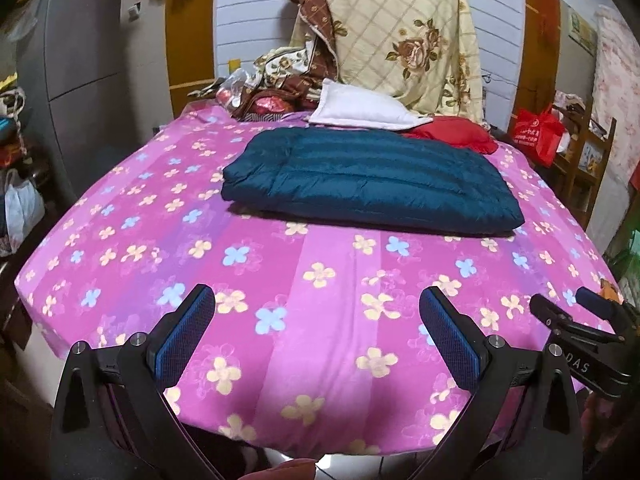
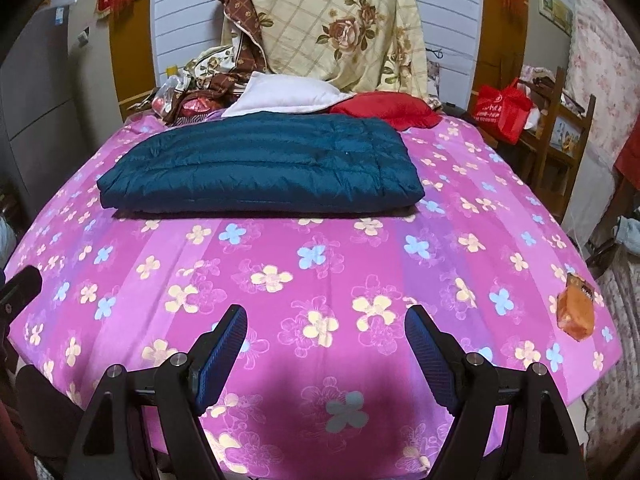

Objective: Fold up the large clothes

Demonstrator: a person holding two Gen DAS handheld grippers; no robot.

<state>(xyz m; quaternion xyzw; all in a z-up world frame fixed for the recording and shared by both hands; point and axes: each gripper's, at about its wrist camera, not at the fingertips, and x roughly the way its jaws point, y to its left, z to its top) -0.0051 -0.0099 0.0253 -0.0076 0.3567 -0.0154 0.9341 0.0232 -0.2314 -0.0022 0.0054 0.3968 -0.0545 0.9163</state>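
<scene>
Pink cotton with cream and pale blue flowers covers the bed point(image 1: 320, 280), and everything here is easiest placed against the folded teal quilted jacket point(image 1: 372, 184) that lies on it. Nearest to me, well short of the jacket and over the bed's near edge, the left gripper point(image 1: 316, 308) hangs with its blue-padded fingers point(image 1: 184, 332) spread wide and nothing between them but the flowered sheet. Beside it, the right gripper point(image 2: 326, 328) stands the same way, jaws released, empty, well apart from the jacket; its dark tip point(image 1: 560, 316) pokes into the left wrist view at the right. To the right of the jacket and nearer the bed's side edge, a small orange packet point(image 2: 576, 312) lies on the sheet. The jacket itself rests flat across the middle of the bed, folded into a tidy thick rectangle with its stitched channels running crosswise, and neither gripper touches it. Just behind the jacket a white pillow point(image 1: 360, 108) lies against its far edge, with a red cloth point(image 1: 452, 132) beside that, to the right. Farther behind, a cream quilt with brown roses point(image 1: 400, 36) is heaped up against the white panelled wall. Off the bed, right of the jacket, a red bag point(image 1: 538, 132) sits on a wooden stand, and far left stands a grey cabinet point(image 1: 80, 60).
</scene>
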